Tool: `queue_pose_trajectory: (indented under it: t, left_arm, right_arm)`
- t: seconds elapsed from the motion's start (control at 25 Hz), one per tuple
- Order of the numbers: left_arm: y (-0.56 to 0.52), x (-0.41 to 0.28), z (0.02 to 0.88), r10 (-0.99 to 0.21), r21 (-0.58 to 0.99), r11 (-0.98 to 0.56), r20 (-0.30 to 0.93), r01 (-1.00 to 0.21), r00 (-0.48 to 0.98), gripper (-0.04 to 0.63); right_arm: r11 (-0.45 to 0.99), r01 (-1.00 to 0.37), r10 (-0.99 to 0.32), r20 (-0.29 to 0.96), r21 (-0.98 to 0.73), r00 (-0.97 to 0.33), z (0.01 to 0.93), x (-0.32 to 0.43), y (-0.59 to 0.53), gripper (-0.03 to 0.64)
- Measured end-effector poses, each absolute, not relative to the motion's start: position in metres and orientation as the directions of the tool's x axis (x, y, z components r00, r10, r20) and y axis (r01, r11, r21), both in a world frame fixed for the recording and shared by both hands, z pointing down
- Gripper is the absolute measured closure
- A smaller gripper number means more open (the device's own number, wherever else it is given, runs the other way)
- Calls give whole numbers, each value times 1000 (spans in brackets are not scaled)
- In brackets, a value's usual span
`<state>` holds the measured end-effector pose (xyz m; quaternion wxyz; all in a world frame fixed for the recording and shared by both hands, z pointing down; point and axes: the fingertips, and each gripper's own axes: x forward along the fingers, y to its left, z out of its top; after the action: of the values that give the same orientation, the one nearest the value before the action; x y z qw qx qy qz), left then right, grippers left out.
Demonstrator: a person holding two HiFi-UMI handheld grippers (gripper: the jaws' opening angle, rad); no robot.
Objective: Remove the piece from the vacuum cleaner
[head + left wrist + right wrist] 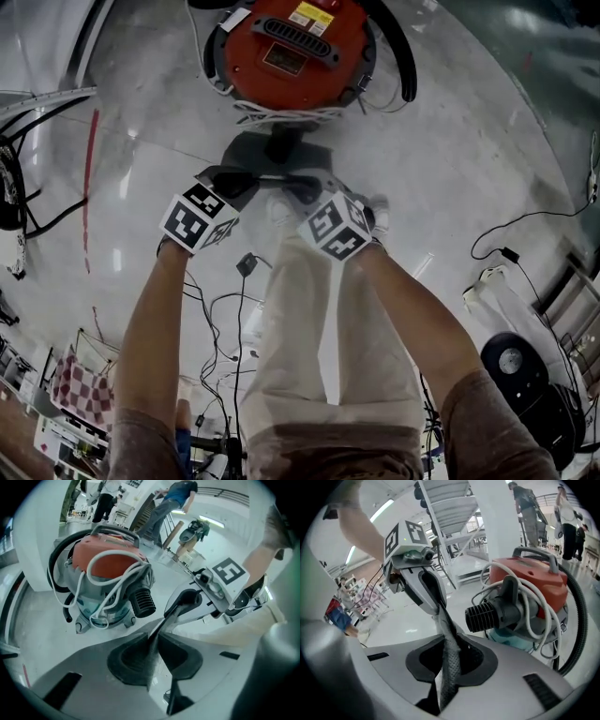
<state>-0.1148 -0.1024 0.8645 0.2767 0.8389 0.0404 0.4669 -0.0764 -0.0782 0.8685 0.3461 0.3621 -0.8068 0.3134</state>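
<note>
The vacuum cleaner (291,52) has an orange top and a white cord wound round it, and stands on the floor ahead of me. Its black ribbed port (142,602) faces my grippers. A thin grey flat piece (253,155) hangs just in front of that port, held between both grippers. My left gripper (154,656) is shut on one edge of the piece (161,625). The right gripper (447,660) is shut on the opposite edge (449,653). In the head view the left gripper (230,178) and right gripper (305,187) face each other closely.
A black hose (398,47) curves round the vacuum's right side. Loose cables (225,319) lie on the floor by my legs (319,328). A second machine (511,361) stands at the lower right. A red line (91,169) marks the floor at the left. People (173,503) stand far behind.
</note>
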Motion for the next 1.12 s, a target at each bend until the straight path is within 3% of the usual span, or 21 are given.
queue_pose_trajectory:
  t: [0.2,0.52,1.12]
  left_arm:
    - [-102,-117,858,272,480,-845,766,-237,582,526]
    - [-95,-80,798,224,448,-868,740,-216,635,526]
    - [-82,-23,568,136,389,-901,677,-195,723,529]
  right_arm:
    - [524,-805,-375,774,-278,-511,863,-77,-80,575]
    - [511,-826,-426,764,-238,-484,804,-38,-73,572]
    - [519,-837,-543,689,-174,-480,567,22,-64,566]
